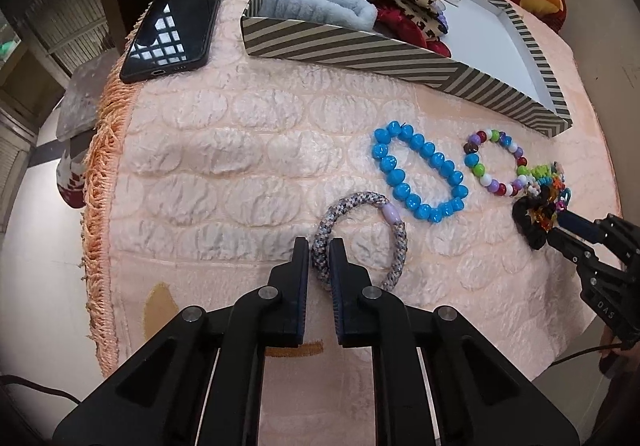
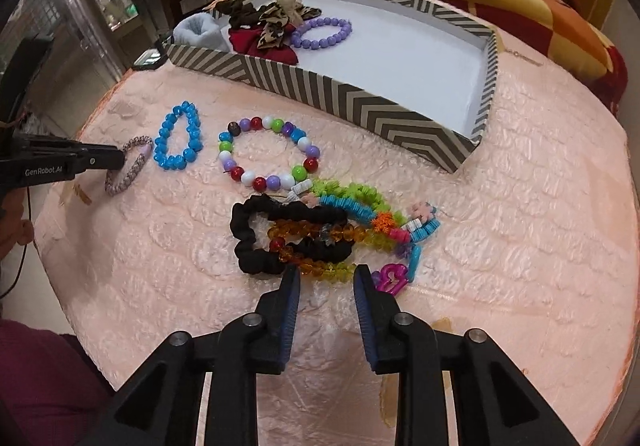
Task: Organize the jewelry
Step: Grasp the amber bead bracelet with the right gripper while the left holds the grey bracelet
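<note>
Left gripper [image 1: 319,252] jaws clench the braided bracelet [image 1: 394,232]; right gripper [image 2: 326,278] jaws released over tangled bracelets [image 2: 320,234]. Next, likely lift toward the striped box [image 1: 400,56] at 12 o'clock.

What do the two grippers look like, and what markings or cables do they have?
Both are matte black plastic linkages with silver round pivot pins. The left gripper and right gripper have narrow fingers with dark blue ribbed pads. From the side, the left one shows white "GenRobot.AI" lettering; the right shows white letters reading "DAS". Thin black cables trail behind. A maroon sleeve is visible.
</note>
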### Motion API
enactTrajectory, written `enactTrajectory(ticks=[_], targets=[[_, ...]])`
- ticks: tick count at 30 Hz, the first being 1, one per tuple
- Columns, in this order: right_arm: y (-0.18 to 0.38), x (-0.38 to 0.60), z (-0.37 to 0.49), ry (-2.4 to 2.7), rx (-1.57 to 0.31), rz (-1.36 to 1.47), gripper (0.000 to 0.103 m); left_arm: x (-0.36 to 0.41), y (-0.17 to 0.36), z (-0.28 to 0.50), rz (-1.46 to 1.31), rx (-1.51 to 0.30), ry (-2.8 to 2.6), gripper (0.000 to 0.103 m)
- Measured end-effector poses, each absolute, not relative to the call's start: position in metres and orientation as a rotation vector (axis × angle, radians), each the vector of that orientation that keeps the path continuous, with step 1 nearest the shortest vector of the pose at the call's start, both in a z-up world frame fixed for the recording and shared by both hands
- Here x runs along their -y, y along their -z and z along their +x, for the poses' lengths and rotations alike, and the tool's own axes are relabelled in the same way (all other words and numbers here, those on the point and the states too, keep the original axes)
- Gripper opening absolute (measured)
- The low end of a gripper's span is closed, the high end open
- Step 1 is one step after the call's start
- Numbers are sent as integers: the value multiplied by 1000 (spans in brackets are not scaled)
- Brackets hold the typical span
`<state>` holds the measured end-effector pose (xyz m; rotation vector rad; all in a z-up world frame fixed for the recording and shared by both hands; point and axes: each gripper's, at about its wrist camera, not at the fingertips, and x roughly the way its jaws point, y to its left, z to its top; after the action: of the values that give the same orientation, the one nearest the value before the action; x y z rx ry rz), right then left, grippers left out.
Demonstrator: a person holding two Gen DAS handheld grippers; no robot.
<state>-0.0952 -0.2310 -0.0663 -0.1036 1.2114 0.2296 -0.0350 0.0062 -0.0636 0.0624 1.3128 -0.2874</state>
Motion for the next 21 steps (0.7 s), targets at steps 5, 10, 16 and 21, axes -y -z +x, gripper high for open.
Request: enactTrajectory(ticks=[5,10,16,21], targets=[[72,233,-88,-300,-1226,-150,26,-3,66,-33,64,-1319,294,9],[71,232,-82,-331,-1224,-222,37,1,66,-32,72,-1322,295,9],[68,238,-74,-350,-1221,-249,39,0,66,-29,63,-1327,287,9],[71,235,-71,-409,-1234,-284,42,-1,66,-27,63,-1328,284,9]])
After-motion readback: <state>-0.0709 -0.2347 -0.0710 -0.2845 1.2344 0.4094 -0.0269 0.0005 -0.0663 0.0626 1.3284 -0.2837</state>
